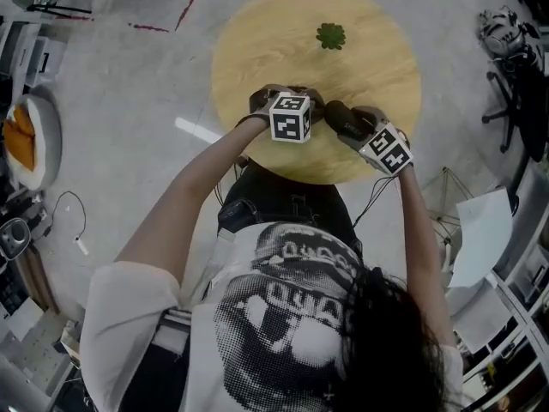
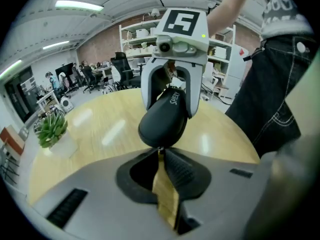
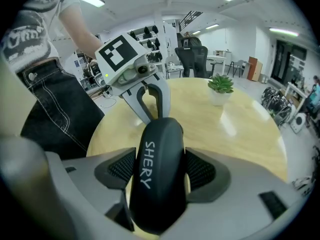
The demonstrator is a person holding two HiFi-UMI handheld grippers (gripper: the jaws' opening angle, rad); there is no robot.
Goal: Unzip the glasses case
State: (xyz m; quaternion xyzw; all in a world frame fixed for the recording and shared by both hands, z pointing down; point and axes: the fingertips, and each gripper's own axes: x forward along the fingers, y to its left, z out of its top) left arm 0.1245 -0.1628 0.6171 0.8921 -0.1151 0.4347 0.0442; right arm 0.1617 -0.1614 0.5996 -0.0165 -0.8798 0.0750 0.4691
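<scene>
A black glasses case (image 1: 337, 118) lettered SHERY is held above the near edge of the round wooden table (image 1: 257, 50). My right gripper (image 3: 159, 171) is shut on the case (image 3: 156, 154), one pad pressing each long side. My left gripper (image 2: 160, 151) faces it from the other end. Its jaws come together at the small metal zipper pull (image 2: 160, 148) on the tip of the case (image 2: 165, 119). In the head view the left gripper (image 1: 319, 112) and the right gripper (image 1: 350, 127) meet end to end over the table. The zipper line itself is hidden.
A small potted green plant (image 1: 330, 35) stands toward the far side of the table. The person's body is close against the near table edge. Office chairs (image 1: 506, 101) stand on the floor at the right, with shelves and desks (image 2: 150, 39) around the room.
</scene>
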